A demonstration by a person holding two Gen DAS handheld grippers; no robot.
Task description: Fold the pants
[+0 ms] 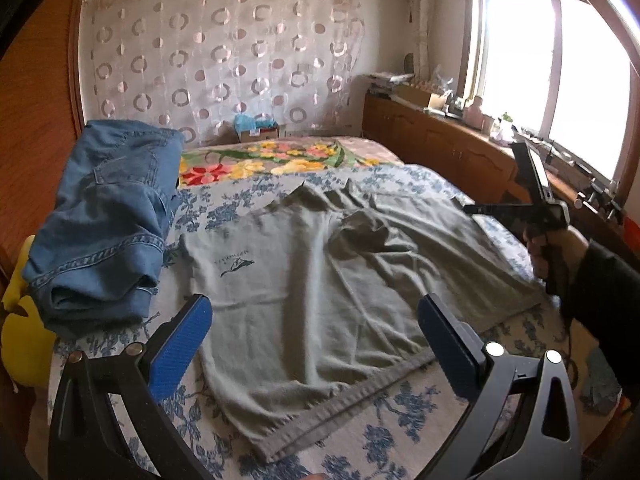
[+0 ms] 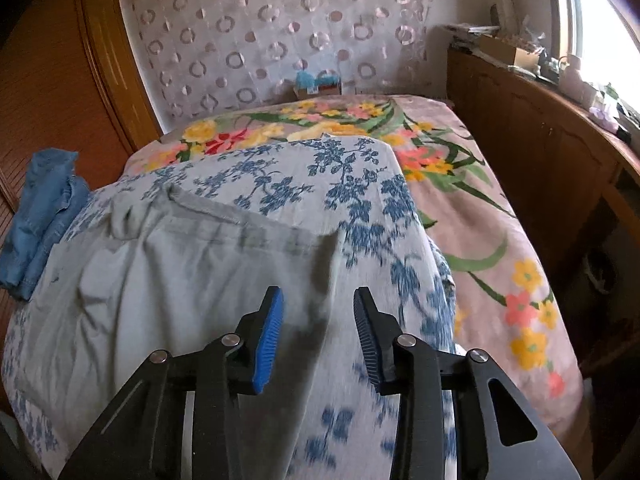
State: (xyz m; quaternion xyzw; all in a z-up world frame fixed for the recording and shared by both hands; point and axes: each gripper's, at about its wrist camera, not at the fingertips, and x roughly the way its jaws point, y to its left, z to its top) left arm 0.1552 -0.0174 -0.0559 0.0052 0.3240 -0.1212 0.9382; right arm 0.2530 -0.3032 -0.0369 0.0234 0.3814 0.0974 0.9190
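Two grippers' jaws apart above grey-green pants (image 1: 320,280) spread flat, nothing gripped

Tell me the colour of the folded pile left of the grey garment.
Blue denim, clearest in the left wrist view.

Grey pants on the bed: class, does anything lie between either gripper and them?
Nothing visible does. The grey pants lie spread directly ahead of the open left gripper and right gripper. The folded jeans sit off to the left, beside them.
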